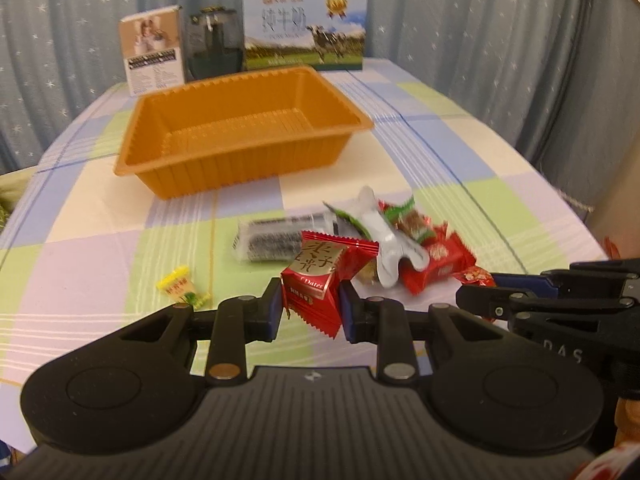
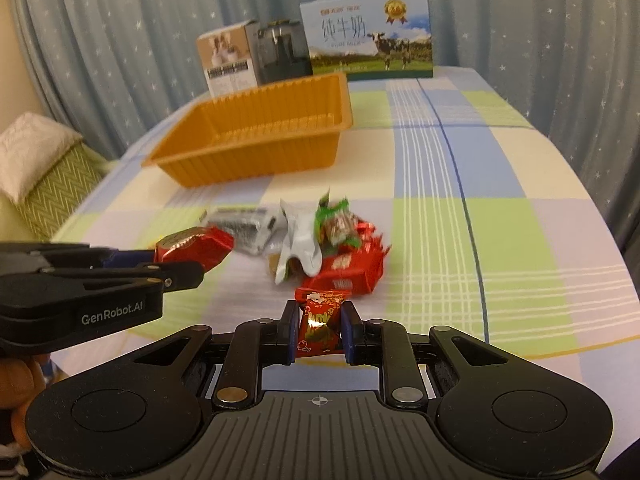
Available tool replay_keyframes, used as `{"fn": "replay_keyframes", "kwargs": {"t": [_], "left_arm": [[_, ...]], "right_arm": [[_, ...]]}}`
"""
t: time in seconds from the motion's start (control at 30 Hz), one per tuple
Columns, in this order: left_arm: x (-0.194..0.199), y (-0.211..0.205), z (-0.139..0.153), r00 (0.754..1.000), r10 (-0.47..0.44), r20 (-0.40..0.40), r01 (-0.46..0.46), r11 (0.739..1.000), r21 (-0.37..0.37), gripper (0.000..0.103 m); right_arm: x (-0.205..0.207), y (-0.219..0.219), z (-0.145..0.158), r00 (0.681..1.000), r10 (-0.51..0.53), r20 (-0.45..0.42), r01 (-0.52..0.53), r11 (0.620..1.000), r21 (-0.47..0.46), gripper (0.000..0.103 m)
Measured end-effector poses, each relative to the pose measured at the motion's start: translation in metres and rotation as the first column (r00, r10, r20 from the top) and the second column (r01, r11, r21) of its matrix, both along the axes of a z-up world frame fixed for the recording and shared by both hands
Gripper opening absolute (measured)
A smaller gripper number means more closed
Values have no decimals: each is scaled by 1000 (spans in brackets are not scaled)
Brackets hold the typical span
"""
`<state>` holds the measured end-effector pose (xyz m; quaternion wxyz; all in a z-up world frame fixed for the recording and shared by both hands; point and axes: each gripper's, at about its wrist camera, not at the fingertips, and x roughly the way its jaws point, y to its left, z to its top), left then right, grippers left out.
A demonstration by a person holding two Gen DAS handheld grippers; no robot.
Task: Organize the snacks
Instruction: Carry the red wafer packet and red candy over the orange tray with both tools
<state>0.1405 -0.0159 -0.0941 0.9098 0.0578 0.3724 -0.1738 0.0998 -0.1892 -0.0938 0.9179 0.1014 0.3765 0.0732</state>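
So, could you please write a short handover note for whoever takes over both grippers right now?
Left gripper: shut on a red date snack, held above the cloth.
Right gripper: shut on a small red candy.
Orange tray: beyond the pile, nothing in it.
Pile in front of the tray: red packs, a silver wrapper, a green-and-red candy, a dark pack. A yellow candy lies apart from the pile.
Done: two snacks picked up.
Left: drop both in the tray, then the rest.

home | star-print curtains (image 2: 120, 40) | checked tablecloth (image 2: 440, 184) | cushioned seat (image 2: 52, 184)
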Motion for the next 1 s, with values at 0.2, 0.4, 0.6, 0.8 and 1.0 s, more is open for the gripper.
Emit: {"fn": "replay_keyframes", "kwargs": {"t": [0.2, 0.4, 0.6, 0.8, 1.0], "left_arm": [[10, 6, 25, 998, 47, 46, -46, 999, -28, 26], [38, 15, 47, 990, 109, 93, -104, 993, -56, 26], [81, 31, 57, 973, 190, 130, -180, 980, -84, 26], [122, 44, 53, 957, 262, 128, -247, 962, -119, 26], [157, 46, 44, 951, 286, 120, -271, 954, -124, 26]], "right_arm": [[15, -3, 25, 999, 3, 49, -3, 1000, 7, 22], [55, -2, 53, 991, 29, 128, -27, 1000, -14, 22], [112, 5, 72, 979, 60, 196, -52, 998, -45, 22], [172, 15, 70, 975, 104, 196, -94, 994, -59, 22], [221, 17, 49, 984, 109, 141, -105, 994, -37, 22]]}}
